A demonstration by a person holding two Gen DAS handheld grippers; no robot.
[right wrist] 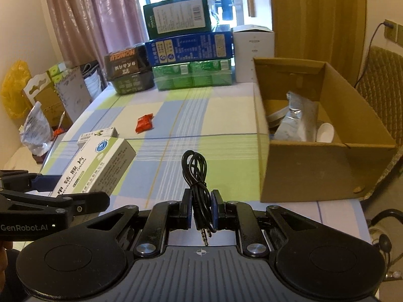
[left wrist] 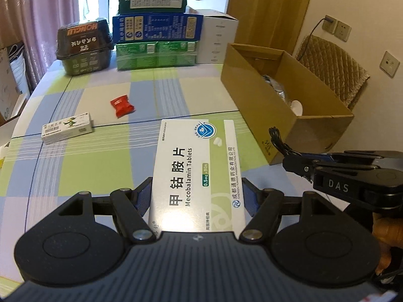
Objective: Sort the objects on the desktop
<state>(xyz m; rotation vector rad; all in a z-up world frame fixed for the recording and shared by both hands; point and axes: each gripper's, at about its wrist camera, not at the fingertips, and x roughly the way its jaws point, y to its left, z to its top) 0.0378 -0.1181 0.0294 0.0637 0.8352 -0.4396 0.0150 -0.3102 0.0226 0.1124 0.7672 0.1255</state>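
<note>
Both hand-held grippers are loaded. The left hand-held gripper (left wrist: 199, 201) is clamped across the near end of a white and green tablet box (left wrist: 197, 168), held raised over the worktop (left wrist: 100, 166). The right hand-held gripper (right wrist: 200, 210) is closed on a coiled black audio cable (right wrist: 197, 176), its two plugs hanging toward the camera between the blue pads (right wrist: 215, 209).

The open cardboard box (right wrist: 314, 173) stands on the right side of the worktop, near the right hand-held gripper, and appears to be the collection point. It already holds a silver foil pack (right wrist: 293, 120) and a small white cup (right wrist: 325, 132), so part of the sorting looks done.

Outstanding: neither held item is over the box yet. Two loose items lie on the cloth, a red sachet (left wrist: 122, 105) and a small white carton (left wrist: 67, 127), well apart from the box. The stacked cartons (left wrist: 157, 40) and dark tub (left wrist: 84, 46) at the far edge look like background stock; whether they belong to the task cannot be told.

Assessment: roughly midway.
</note>
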